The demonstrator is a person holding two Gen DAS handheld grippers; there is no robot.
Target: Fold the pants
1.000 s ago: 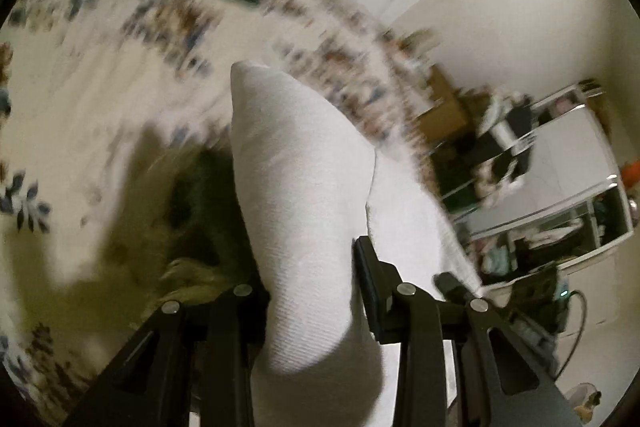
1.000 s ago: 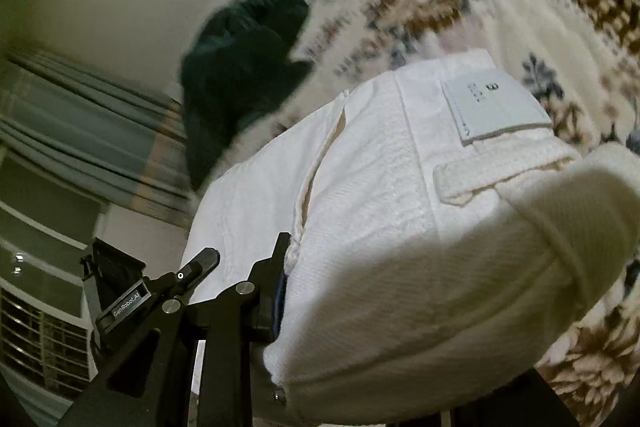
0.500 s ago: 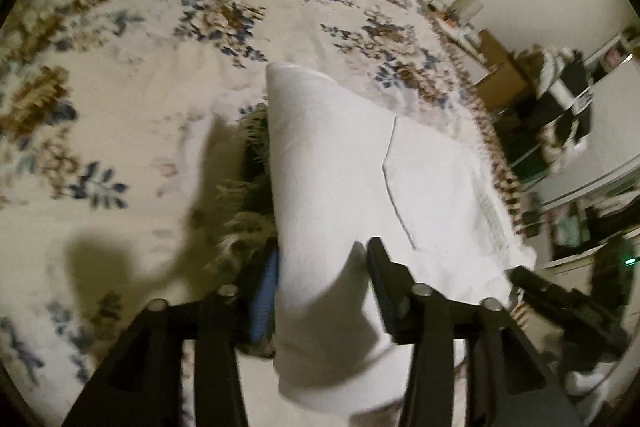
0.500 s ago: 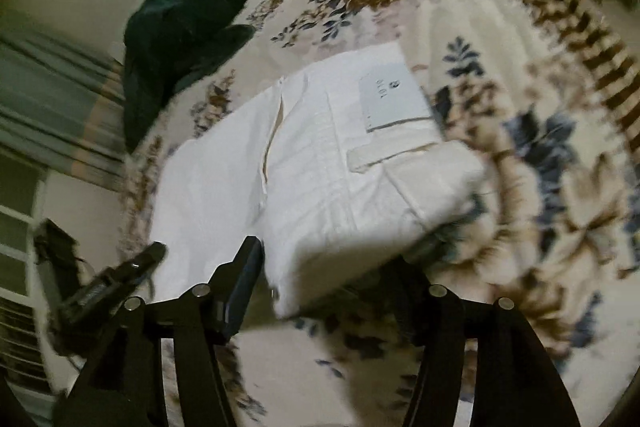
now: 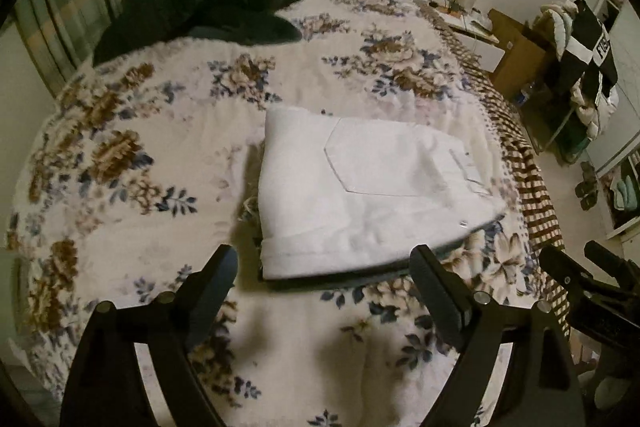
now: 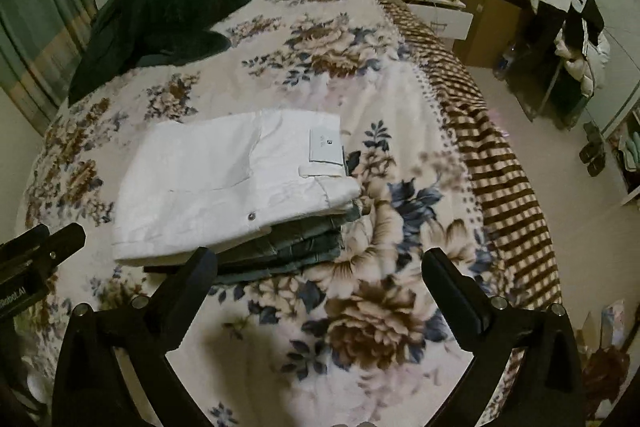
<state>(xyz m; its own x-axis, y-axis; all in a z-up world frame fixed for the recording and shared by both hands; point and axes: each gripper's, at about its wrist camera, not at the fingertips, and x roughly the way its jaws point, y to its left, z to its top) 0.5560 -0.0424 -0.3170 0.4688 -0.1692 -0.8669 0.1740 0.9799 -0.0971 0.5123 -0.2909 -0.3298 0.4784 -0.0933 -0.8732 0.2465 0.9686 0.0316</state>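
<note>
The folded white pants (image 5: 360, 195) lie flat on the floral bedspread (image 5: 140, 147), back pocket and waistband label up. In the right wrist view the white pants (image 6: 224, 183) rest on top of a stack of folded grey-green pants (image 6: 296, 243). My left gripper (image 5: 324, 275) is open and empty, just short of the near edge of the pants. My right gripper (image 6: 320, 279) is open and empty, in front of the stack's near right corner. Neither touches the pants.
A dark green garment (image 6: 160, 15) is heaped at the head of the bed. A brown striped blanket edge (image 6: 500, 163) runs down the right side. A nightstand (image 6: 432, 3), cardboard box (image 6: 484, 23) and clothes rack (image 6: 560, 27) stand on the right.
Both grippers let go of the white pants, opened wide and drew back. The pants, held up a second ago, now lie flat on the stack.
</note>
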